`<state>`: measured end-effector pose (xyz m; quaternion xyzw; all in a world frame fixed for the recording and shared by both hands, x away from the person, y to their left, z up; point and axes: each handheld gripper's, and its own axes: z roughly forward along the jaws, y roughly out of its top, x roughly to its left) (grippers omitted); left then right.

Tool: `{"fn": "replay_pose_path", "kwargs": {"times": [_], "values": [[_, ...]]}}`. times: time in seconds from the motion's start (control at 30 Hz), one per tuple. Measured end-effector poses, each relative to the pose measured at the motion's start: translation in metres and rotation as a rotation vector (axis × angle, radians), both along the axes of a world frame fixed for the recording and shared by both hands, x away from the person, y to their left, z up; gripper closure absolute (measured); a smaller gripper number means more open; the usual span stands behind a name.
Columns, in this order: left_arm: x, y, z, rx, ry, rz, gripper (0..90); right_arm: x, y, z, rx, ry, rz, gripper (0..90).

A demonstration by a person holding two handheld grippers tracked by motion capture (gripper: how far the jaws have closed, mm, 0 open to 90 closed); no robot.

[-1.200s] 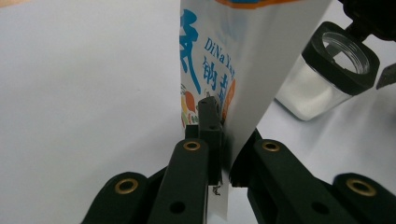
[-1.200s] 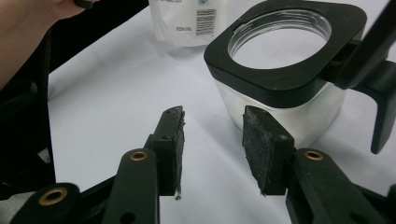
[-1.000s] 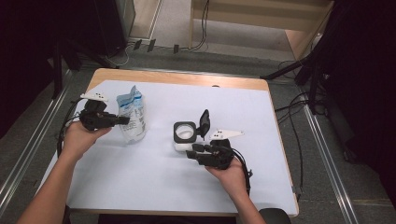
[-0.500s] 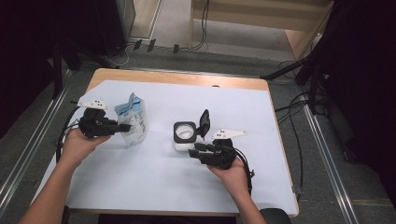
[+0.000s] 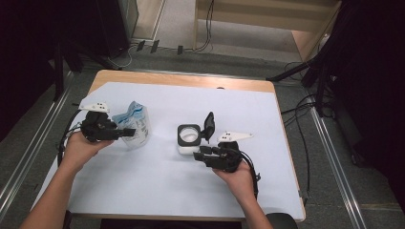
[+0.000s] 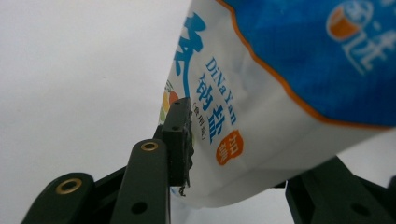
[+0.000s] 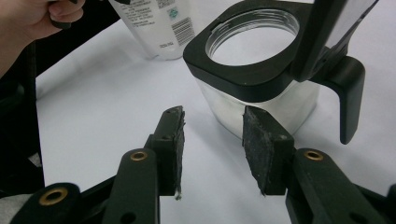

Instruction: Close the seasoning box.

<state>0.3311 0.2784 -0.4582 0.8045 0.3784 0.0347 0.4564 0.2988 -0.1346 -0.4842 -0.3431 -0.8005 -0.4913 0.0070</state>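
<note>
I find the left gripper at the salt bag, standing at the table's left; its jaws have just been opening, the bag between them, one pad apparently touching. My right gripper sits part open, gripping nothing, just short of the open-lidded container mid-table.

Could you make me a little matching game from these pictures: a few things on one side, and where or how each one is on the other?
Things:
1. salt bag
2. square jar
3. jar lid
4. right hand-held gripper

Places or states:
A. hinged up, standing open
B. between the left hand-held gripper's jaws, which have just been opening
C. mouth uncovered, near the table's middle
D. jaws apart, nothing between them, close to the jar

Pairs: 1-B, 2-C, 3-A, 4-D
</note>
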Motion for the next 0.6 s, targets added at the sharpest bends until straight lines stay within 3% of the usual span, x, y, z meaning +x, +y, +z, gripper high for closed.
{"fn": "replay_pose_path", "kwargs": {"times": [0.6], "values": [[-0.0023,0.0016,0.0018,-0.022,-0.008,-0.039,47.4,0.0022,-0.0036,0.0017,-0.005,-0.003,-0.006,59.4]]}}
